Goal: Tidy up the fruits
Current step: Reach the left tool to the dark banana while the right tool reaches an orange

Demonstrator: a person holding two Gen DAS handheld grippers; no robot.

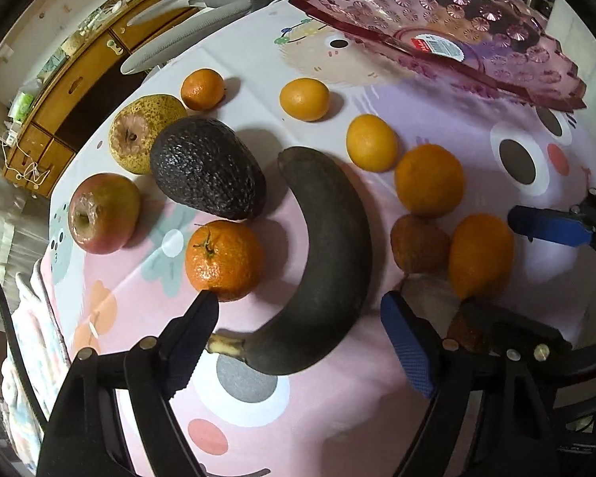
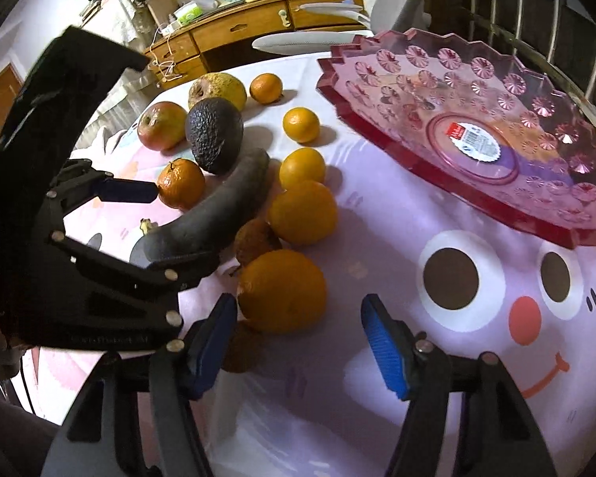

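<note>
A blackened banana lay curved on the cartoon-printed tablecloth, and it was taken as the landmark. The left gripper was held over its stem end, jaws apart on either side of the fruit; no pad was seen pressing on it, and nothing was gripped. One finger was just beside a stemmed mandarin, on the side of the banana where a dark avocado, a red apple and a speckled pear were also set. On the banana's other side a row of oranges was laid out, the nearest orange lying beside a small brown fruit. The right gripper was held by that orange, jaws partly spread; its left pad was close against the orange, the other stood clear, and nothing was held. A pink plastic dish rested well beyond the oranges from the banana, with only a label in it.
</note>
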